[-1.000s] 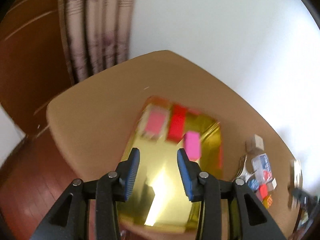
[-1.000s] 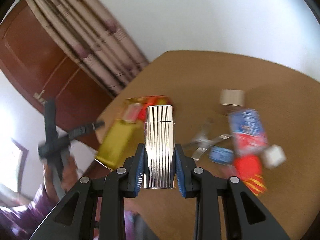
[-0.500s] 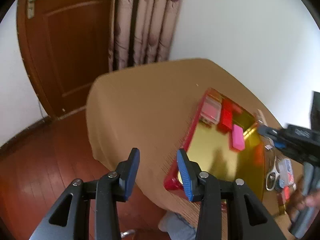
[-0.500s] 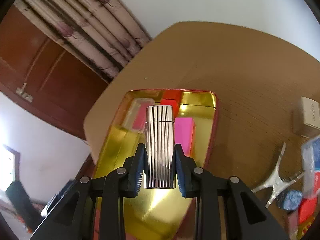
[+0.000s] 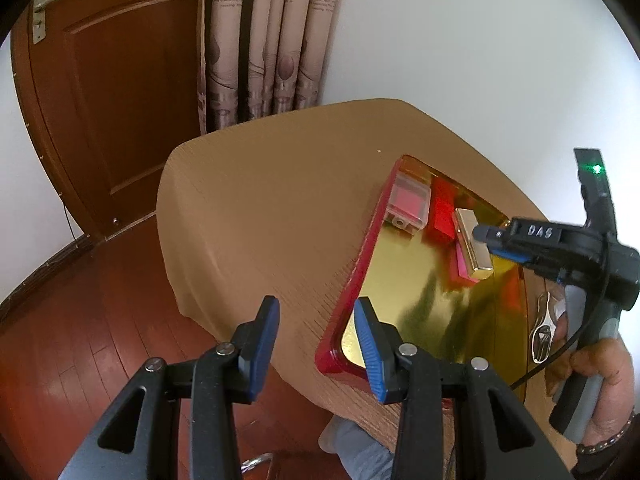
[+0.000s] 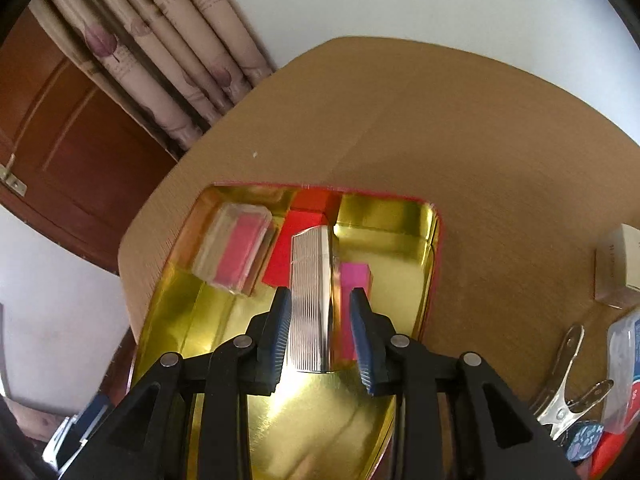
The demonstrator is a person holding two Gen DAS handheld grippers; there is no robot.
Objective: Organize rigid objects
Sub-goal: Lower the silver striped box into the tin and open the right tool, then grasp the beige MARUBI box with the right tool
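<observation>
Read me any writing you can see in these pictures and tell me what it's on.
"DAS": white letters on the black body of the right hand-held gripper, seen from the left wrist.
Cream box: faint print, too blurred to read.
Blue and white packet: print too blurred to read.

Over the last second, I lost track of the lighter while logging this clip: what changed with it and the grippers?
The right gripper carried the ribbed silver metal lighter over the gold tray with the red rim, lowered it and opened its jaws; the lighter now leans tilted against the pink block. The left gripper swung off toward the tray's near corner, staying open. The clear case and red box kept their places.
</observation>
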